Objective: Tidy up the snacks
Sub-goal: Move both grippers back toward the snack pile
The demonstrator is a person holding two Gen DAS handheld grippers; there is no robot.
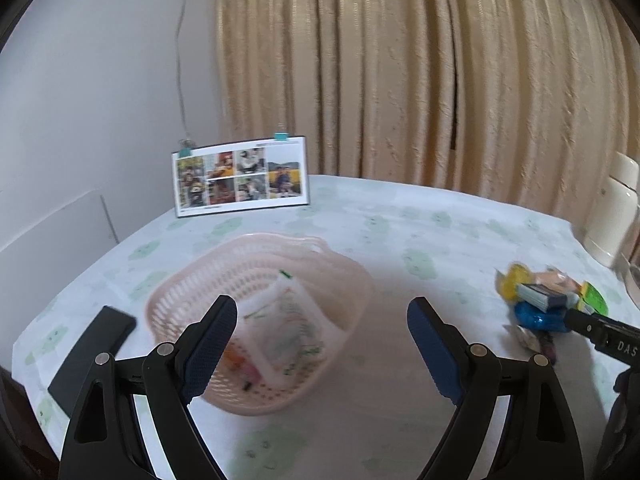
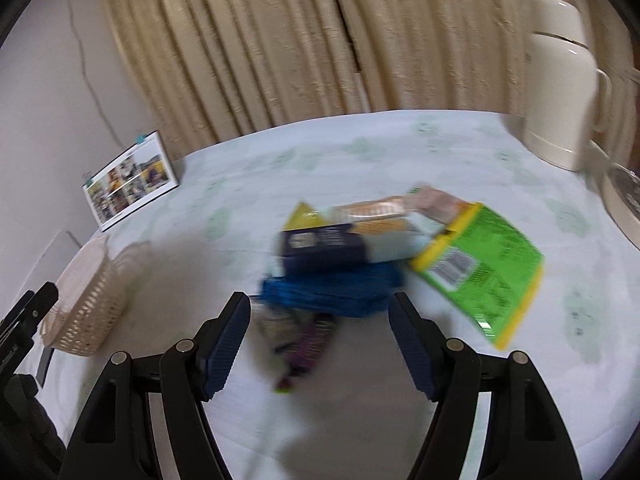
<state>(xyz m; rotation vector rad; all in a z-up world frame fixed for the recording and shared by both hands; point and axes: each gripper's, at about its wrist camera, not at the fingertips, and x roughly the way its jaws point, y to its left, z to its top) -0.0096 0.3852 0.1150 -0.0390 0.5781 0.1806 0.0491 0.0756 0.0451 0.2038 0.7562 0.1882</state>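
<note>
Snacks point(image 2: 360, 256) lie heaped on the counter point(image 1: 400, 360) just ahead of the right tool point(image 2: 320, 336), its jaws spread empty; left tool point(image 1: 322, 348) gapes empty over the pink basket point(image 1: 168, 300) holding a white packet point(image 1: 288, 320).

At the right edge of the left wrist view, white letters "DAS" show on the right gripper point(image 1: 576, 317); the word seems cut off. Snack packet print is too blurred to read.

Snack pile point(image 2: 360, 256) beside pink basket point(image 1: 256, 280)
</note>
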